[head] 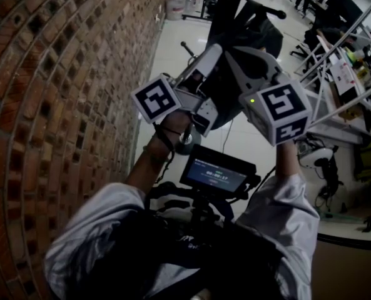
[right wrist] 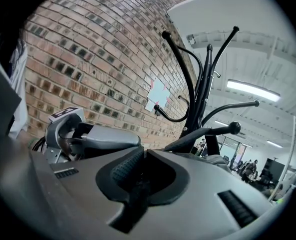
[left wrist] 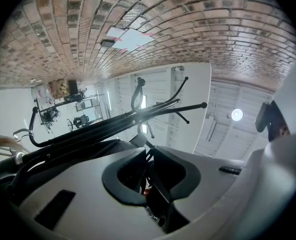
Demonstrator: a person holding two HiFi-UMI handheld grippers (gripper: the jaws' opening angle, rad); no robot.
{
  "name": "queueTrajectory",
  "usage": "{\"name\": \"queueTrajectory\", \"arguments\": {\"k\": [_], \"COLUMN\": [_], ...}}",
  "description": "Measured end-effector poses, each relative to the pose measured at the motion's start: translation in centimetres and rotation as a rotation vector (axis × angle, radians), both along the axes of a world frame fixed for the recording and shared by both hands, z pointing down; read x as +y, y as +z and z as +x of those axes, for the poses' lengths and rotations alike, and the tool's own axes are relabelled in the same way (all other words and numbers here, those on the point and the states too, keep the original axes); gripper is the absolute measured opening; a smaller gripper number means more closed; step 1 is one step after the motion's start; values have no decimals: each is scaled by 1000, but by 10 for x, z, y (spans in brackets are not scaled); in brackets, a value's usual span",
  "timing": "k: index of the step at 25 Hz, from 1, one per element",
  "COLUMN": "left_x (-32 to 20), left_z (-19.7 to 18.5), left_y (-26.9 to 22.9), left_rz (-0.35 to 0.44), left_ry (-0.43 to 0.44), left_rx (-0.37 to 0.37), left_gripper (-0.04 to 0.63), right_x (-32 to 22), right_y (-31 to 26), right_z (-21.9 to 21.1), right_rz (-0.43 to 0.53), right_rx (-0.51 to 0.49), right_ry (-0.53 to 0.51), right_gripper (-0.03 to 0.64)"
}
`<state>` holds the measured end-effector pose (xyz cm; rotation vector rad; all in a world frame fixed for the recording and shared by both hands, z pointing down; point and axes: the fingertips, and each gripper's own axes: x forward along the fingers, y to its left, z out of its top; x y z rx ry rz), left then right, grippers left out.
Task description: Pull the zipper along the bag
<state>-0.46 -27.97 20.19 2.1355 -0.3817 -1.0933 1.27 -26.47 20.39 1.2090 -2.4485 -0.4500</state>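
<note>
A dark bag (head: 238,80) hangs from a black coat stand (right wrist: 202,94) close to a brick wall. Both grippers are raised to it side by side. My left gripper (head: 211,54) is at the bag's left edge. In the left gripper view its jaws (left wrist: 148,151) stand nearly together with a black strap (left wrist: 160,184) of the bag running between them. My right gripper (head: 236,58) is just to the right. Its jaws (right wrist: 143,156) are closed on a black ribbed strip (right wrist: 138,189) that trails down toward the camera. The zipper itself is hidden behind the jaws.
The brick wall (head: 60,74) fills the left side, close to my left arm. A small monitor (head: 215,172) sits at chest height. Desks, cables and a slanted metal frame (head: 345,74) stand to the right on a white floor. The stand's hooks (left wrist: 138,89) jut out near the jaws.
</note>
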Motion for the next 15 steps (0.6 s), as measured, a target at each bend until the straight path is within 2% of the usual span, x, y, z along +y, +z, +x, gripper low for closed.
{"name": "queueTrajectory", "arguments": {"k": [4,7,10,13,15], "left_x": [1,2,3,10,18], "left_z": [3,2,2,-3,-6], "left_y": [-2,0,7,23,35], "left_rz": [17,25,23,-14,-37], "left_ry": [19,36,20,-15,-12], "left_rx": [-3,13,-34,-107,-115], "left_gripper": [58,57,57,57,57], "right_x": [-1,-4,-3,11,23], "right_y": [-1,0,2,4,9], "right_z": [2,7,10,14,19], "right_rz": [50,86,97,71,59], "right_rx": [11,-57,-106,-163,-204], "right_ry": [18,45,63,63,68], "right_gripper": [17,17,50,61,61]}}
